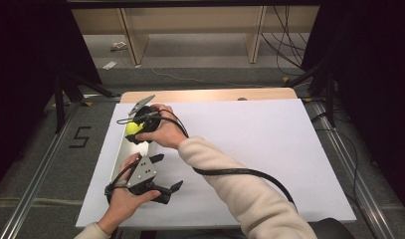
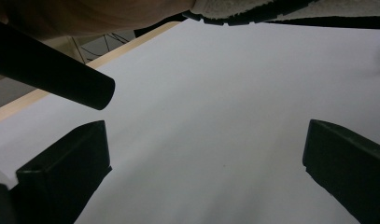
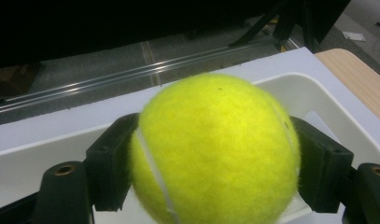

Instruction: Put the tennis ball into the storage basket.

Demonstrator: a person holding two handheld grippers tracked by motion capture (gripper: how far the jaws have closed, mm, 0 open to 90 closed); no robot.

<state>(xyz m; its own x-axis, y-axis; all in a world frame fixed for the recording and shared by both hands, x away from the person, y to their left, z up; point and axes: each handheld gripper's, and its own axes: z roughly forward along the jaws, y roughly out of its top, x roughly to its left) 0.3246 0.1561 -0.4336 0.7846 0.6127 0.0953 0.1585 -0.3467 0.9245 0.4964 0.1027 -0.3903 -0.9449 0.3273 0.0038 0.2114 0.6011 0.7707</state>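
Step in hand: judged as placing the ball [image 3: 215, 149] into the tray [image 3: 318, 88]; release not yet made.
Ball location: left-centre of the high view, upper-left part of the white sheet [image 1: 250, 144]; it fills the centre of the right gripper view, above the tray's interior.
Right gripper [image 1: 138, 128]: jaws clamped on the ball, one pad [image 3: 114, 161] on each side, contact near the ball's widest line.
Left gripper [image 1: 166, 175]: lower left of the high view, jaws wide apart and holding nothing, over bare sheet just right of the tray.
Tray: long white bin along the left edge of the sheet; its far rim arcs behind the ball in the right gripper view.
Technique: lower the ball until it sits below the rim before parting the jaws; a high release risks a bounce out.
Opening: part the jaws evenly so neither pad nudges the ball sideways.
Clearance: keep the left gripper off the tray wall.
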